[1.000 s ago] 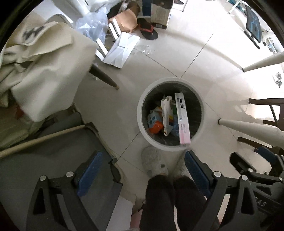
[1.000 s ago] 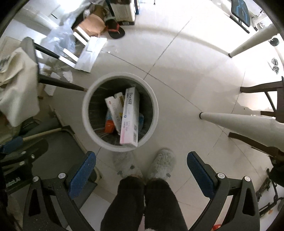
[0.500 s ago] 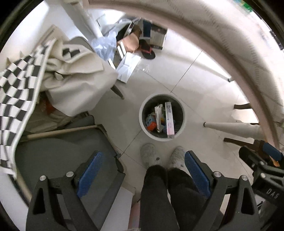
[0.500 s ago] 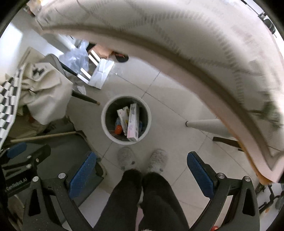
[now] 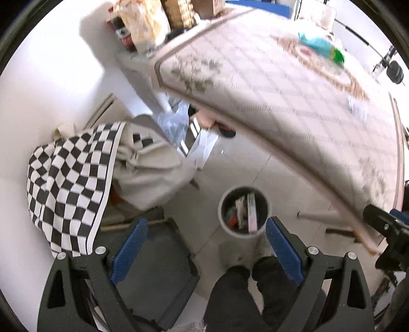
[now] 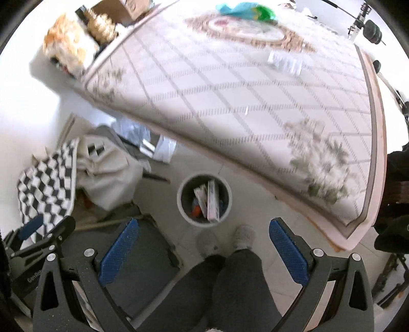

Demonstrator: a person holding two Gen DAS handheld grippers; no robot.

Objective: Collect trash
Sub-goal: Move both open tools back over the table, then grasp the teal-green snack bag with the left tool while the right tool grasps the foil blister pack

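Note:
A round white trash bin (image 5: pixel 222 204) (image 6: pixel 180 201) stands on the tiled floor below the table edge, holding several cartons (image 5: pixel 251 213) (image 6: pixel 212 203). On the patterned tablecloth lie a blue-green crumpled wrapper (image 5: pixel 320 46) (image 6: pixel 242 9) and a small clear packet (image 5: pixel 358 108) (image 6: pixel 285 61). My left gripper (image 5: pixel 205 246) is open and empty, high above the floor. My right gripper (image 6: pixel 204 251) is open and empty, also high above the bin.
A table with a beige patterned cloth (image 5: pixel 281 84) (image 6: pixel 230 89) fills the upper view. A chair draped in checkered fabric (image 5: pixel 71 184) (image 6: pixel 46 186) stands left. Bags and boxes (image 5: pixel 143 23) (image 6: pixel 71 48) sit at the far table end. The person's legs (image 5: pixel 242 293) (image 6: pixel 222 288) are below.
Both grippers have risen from just over the bin to above the table edge; the bin looks smaller and the tabletop with its items has come into view.

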